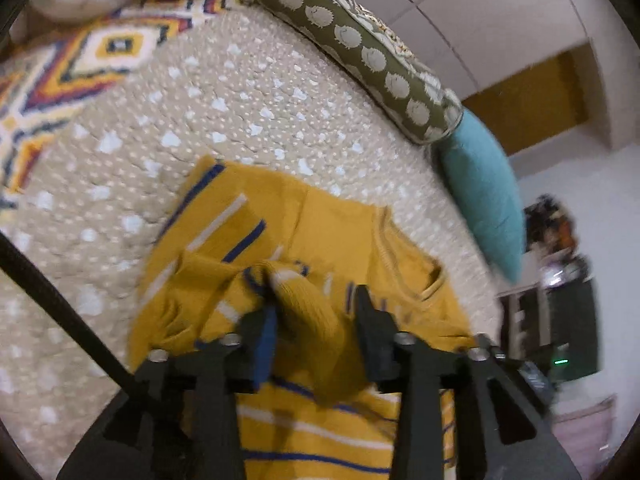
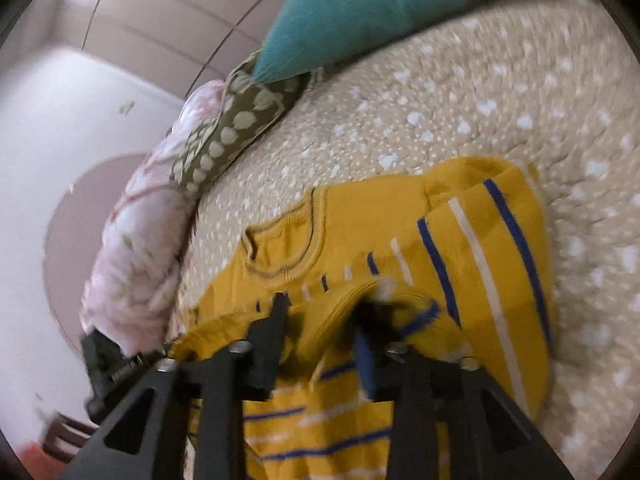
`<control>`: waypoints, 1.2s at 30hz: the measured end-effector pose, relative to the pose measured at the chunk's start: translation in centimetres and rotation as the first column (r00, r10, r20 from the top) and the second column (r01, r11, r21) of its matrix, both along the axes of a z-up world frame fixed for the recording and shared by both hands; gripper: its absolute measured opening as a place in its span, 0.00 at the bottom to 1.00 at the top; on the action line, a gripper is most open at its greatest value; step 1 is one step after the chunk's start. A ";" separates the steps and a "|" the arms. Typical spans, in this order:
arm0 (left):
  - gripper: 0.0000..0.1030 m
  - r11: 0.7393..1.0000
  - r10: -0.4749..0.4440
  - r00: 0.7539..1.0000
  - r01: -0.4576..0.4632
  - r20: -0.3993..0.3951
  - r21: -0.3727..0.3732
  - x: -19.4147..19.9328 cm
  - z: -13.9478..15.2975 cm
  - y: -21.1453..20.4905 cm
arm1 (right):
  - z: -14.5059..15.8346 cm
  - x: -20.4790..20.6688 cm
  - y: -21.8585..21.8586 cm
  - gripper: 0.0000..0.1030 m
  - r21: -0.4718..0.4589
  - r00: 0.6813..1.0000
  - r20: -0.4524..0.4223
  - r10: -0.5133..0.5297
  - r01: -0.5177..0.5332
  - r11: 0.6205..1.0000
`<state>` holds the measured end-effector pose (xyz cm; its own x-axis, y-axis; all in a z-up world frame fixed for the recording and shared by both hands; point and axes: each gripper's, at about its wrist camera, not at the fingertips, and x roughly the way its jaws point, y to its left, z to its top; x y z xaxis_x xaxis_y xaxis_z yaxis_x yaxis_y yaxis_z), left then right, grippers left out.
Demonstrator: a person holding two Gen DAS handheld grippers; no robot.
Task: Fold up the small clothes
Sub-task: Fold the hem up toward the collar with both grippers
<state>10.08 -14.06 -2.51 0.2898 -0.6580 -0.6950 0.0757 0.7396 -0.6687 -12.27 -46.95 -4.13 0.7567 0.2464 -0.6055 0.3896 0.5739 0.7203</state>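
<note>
A small mustard-yellow knit sweater point(image 1: 344, 232) with blue and white stripes lies on the bed; it also shows in the right wrist view point(image 2: 368, 216), collar toward the pillows. My left gripper point(image 1: 316, 304) holds a bunched fold of the sweater, likely the hem or a sleeve, between its fingers, lifted over the body. My right gripper point(image 2: 320, 312) likewise has a raised fold of the sweater between its fingers. The fingers stand apart with thick cloth between them. Both views are blurred by motion.
The bed has a beige dotted quilt point(image 1: 224, 120). An olive patterned bolster point(image 1: 360, 48) and a teal pillow point(image 1: 484, 192) line its far edge. A patterned blanket point(image 1: 60, 72) lies at the left. A pink floral pillow point(image 2: 136, 240) sits by the wall.
</note>
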 end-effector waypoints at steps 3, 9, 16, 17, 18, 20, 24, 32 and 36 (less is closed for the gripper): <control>0.53 0.995 0.030 0.999 -0.032 -0.027 -0.094 0.8 -0.3 0.6 | -1.2 0.6 -1.4 0.52 0.094 0.997 0.033 -0.066 0.062 0.994; 0.64 0.991 0.104 0.994 -0.105 -0.019 -0.079 2.6 0.3 1.6 | -1.5 1.7 -3.9 0.55 0.144 0.988 0.046 -0.149 0.141 0.979; 0.67 0.991 0.124 0.992 -0.126 0.037 0.039 2.9 2.6 3.6 | 1.4 0.7 -4.5 0.58 -0.011 0.993 0.017 -0.121 0.121 0.993; 0.67 0.991 0.110 0.992 -0.113 0.054 0.065 2.5 3.0 3.7 | 2.2 -0.1 -4.1 0.60 -0.058 0.995 0.009 -0.096 0.096 0.994; 0.67 0.990 0.080 0.994 -0.088 0.077 0.106 1.7 3.6 3.8 | 2.7 -0.8 -3.8 0.60 -0.096 0.997 0.004 -0.075 0.075 0.993; 0.68 0.985 0.027 0.994 -0.043 0.102 0.166 0.1 4.0 3.7 | 3.6 -2.8 -2.9 0.63 -0.169 0.999 -0.018 -0.030 0.026 0.985; 0.69 0.947 -0.148 0.978 0.098 0.145 0.305 -4.8 3.9 3.3 | 3.2 -7.4 -1.1 0.63 -0.252 0.996 -0.077 0.044 -0.062 0.966; 0.70 0.921 -0.275 0.958 0.237 0.085 0.310 -11.0 -0.7 4.3 | -1.0 -14.1 3.2 0.63 -0.290 0.985 -0.146 0.087 -0.127 0.948; 0.26 0.884 -0.315 0.947 0.269 0.061 0.384 -11.2 -0.8 3.8 | -1.9 -14.0 4.6 0.23 -0.287 0.983 -0.142 0.112 -0.150 0.946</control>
<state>-1.15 -10.29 -3.27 0.2191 -0.4314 -0.8752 0.3873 0.8617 -0.3278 -26.29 -42.32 -6.02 0.6453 0.1339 -0.7521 0.3712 0.8056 0.4618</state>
